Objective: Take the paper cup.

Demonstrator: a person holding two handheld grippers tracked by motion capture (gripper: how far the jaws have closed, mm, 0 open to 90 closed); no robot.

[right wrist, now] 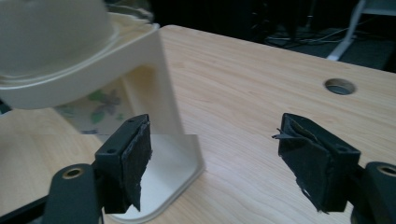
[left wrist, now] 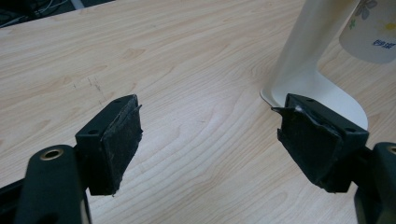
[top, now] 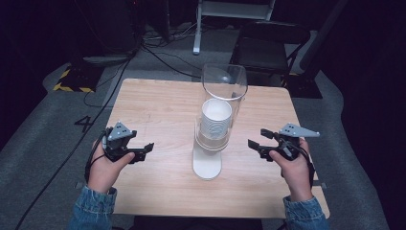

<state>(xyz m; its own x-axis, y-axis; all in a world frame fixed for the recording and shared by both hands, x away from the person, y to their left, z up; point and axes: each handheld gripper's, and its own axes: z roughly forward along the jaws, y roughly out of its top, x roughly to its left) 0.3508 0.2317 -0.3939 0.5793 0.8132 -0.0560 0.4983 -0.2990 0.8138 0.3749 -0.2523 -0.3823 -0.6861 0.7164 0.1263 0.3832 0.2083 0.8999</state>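
A cup dispenser stands mid-table: a clear tube point(top: 224, 84) on a cream stand point(top: 207, 165), with a stack of white paper cups point(top: 215, 122) inside. My left gripper point(top: 143, 152) hovers left of the stand, open, nothing between its pads. The left gripper view looks past the left gripper point(left wrist: 210, 135) to the stand point(left wrist: 303, 51) and a flower-printed cup point(left wrist: 373, 32) at upper right. My right gripper point(top: 257, 138) sits right of the stand, also open and empty. In the right gripper view the right gripper point(right wrist: 215, 154) has the stand point(right wrist: 154, 84) and a cup point(right wrist: 93, 109) close at left.
The wooden table point(top: 158, 105) has a cable hole point(right wrist: 339, 86) near its far side. Behind it stand a dark chair point(top: 268, 43) and a white frame leg point(top: 197, 28). Cables and yellow-black tape point(top: 67, 81) lie on the grey floor.
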